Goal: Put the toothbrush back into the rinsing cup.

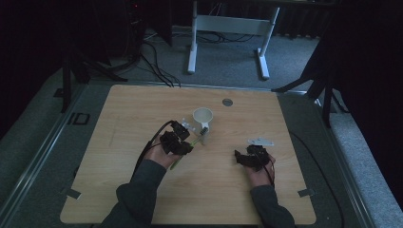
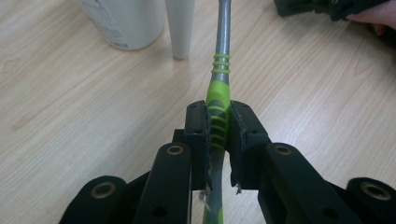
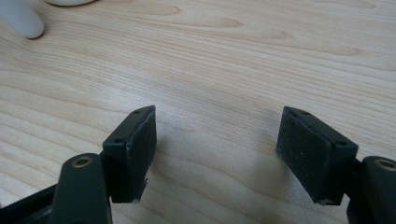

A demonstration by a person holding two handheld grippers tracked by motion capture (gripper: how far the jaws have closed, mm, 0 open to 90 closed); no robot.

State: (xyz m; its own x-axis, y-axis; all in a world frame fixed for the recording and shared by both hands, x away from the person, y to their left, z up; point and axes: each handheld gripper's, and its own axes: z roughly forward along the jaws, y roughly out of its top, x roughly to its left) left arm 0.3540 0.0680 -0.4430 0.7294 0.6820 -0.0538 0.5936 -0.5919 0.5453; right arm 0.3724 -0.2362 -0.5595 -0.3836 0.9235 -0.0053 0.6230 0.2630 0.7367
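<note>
High view: left gripper [image 1: 183, 137] holds a green-and-grey tool [image 1: 177, 162], perhaps a toothbrush, its far end pointing to 1 o'clock, just beside the white cup [image 1: 203, 117]; right gripper [image 1: 251, 156] rests at 3 o'clock, well apart.
Left gripper view: jaws clenched on the tool's ribbed green grip [image 2: 217, 122]; cup [image 2: 125, 21] at 11 o'clock.
Right gripper view: pads [image 3: 138, 151] released, wide apart over bare table [image 3: 233, 60].
</note>
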